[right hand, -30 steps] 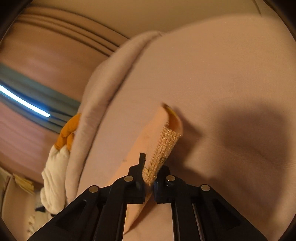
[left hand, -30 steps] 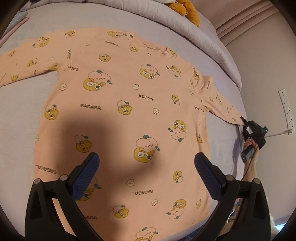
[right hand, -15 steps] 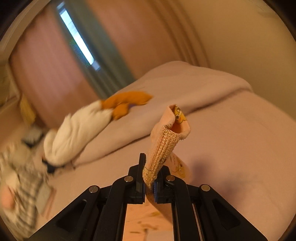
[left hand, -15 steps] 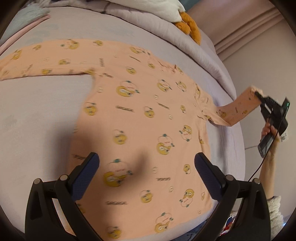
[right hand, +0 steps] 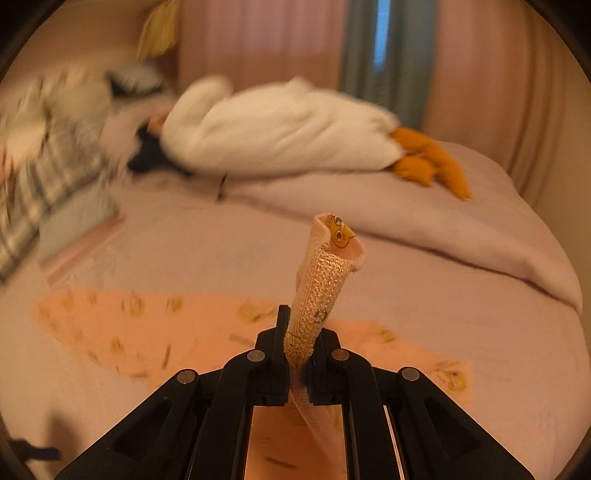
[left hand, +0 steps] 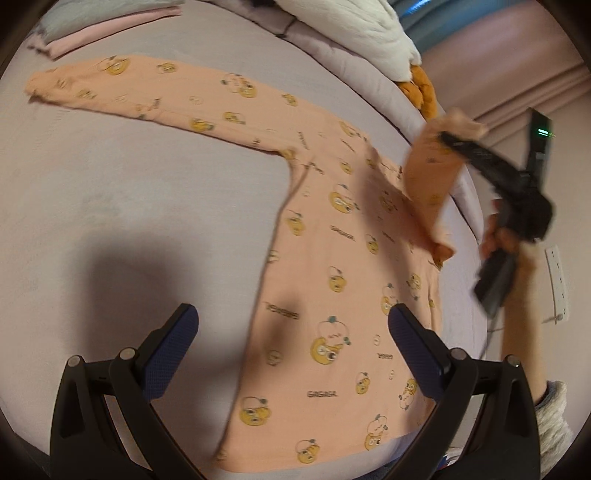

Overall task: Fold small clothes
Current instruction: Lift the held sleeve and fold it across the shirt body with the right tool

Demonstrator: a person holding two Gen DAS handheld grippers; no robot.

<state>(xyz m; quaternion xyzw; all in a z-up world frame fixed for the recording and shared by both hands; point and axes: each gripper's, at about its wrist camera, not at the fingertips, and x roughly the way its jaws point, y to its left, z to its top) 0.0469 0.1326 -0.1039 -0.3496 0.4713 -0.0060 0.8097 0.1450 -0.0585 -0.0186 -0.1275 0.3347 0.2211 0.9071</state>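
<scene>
A small peach long-sleeved shirt (left hand: 332,266) with yellow cartoon prints lies flat on the bed. Its far sleeve (left hand: 155,92) stretches out to the left. My right gripper (right hand: 298,347) is shut on the ribbed cuff (right hand: 317,295) of the other sleeve and holds it lifted above the shirt's body; it also shows in the left wrist view (left hand: 461,142), with the sleeve (left hand: 432,177) hanging from it. My left gripper (left hand: 293,339) is open and empty, hovering over the shirt's lower left edge.
The bed (left hand: 129,206) has a grey-lilac cover. A white plush goose with orange feet (right hand: 288,129) lies on a rolled duvet (right hand: 443,236) at the far side. Folded pink and pale clothes (left hand: 92,29) sit at the far left. A wall with a socket strip (left hand: 556,280) is at the right.
My right gripper has lifted the sleeve cuff off the bed and carried it up and inward over the shirt. The left gripper has shifted left, staying open.
</scene>
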